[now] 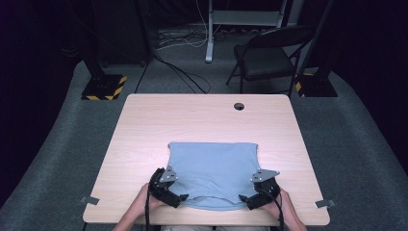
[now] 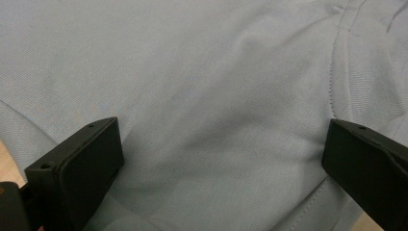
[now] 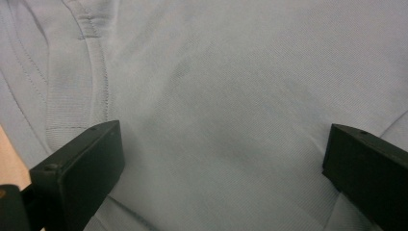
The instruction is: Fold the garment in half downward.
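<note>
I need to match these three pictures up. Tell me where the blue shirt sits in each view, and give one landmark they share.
High view: the blue shirt lies flat on the near half of the table, between the two claws.
Left gripper view: the shirt spreads under the open jaws of the left claw.
Right gripper view: the shirt spreads under the open jaws of the right claw.
Shared landmark: the stitched neckline.

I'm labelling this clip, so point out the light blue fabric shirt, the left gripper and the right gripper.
light blue fabric shirt (image 1: 211, 166), high view, middle of cloth.
left gripper (image 1: 179, 198), high view, between jaw tips.
right gripper (image 1: 244, 199), high view, between jaw tips.
</note>
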Available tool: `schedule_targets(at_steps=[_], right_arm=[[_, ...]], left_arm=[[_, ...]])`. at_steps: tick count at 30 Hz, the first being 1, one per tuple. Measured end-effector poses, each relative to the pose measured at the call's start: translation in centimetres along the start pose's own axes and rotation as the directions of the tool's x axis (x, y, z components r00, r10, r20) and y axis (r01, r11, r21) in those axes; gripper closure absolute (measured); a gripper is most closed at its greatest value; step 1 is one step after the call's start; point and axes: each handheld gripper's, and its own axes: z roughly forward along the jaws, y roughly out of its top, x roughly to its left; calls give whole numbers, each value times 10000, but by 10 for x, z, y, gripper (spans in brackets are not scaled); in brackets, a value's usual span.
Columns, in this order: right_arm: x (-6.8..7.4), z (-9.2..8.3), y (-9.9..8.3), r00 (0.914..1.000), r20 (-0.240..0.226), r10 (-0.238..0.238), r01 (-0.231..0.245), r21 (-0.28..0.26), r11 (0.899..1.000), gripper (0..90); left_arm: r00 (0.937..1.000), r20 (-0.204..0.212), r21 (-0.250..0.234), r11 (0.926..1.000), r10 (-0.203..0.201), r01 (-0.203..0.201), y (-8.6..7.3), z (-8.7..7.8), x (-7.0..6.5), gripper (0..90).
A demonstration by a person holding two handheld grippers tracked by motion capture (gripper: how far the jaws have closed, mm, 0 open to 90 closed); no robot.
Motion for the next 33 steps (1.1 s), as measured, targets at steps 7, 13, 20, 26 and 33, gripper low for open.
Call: schedule_targets(at_steps=[7,13,20,26,33], right_arm=[[-10,7,7,10000,2,-16,16,-7,10000,0],[-18,11,12,10000,-25,-40,40,-10,10000,0],[-26,17,17,10000,11,-6,6,-58,10000,0],[-32,21,21,10000,38,31,-31,-105,9999,0],[-35,23,23,10000,53,56,-56,-119,9999,0]], left_arm=[[10000,-71,38,10000,-46,46,6,5,11,3],[9999,-122,8,10000,-87,87,9,8,17,3],[9998,-162,-26,9999,-127,126,13,12,27,4],[9996,-211,-56,9998,-198,196,17,16,34,4],[9996,-205,-57,9998,-195,194,18,17,37,3]])
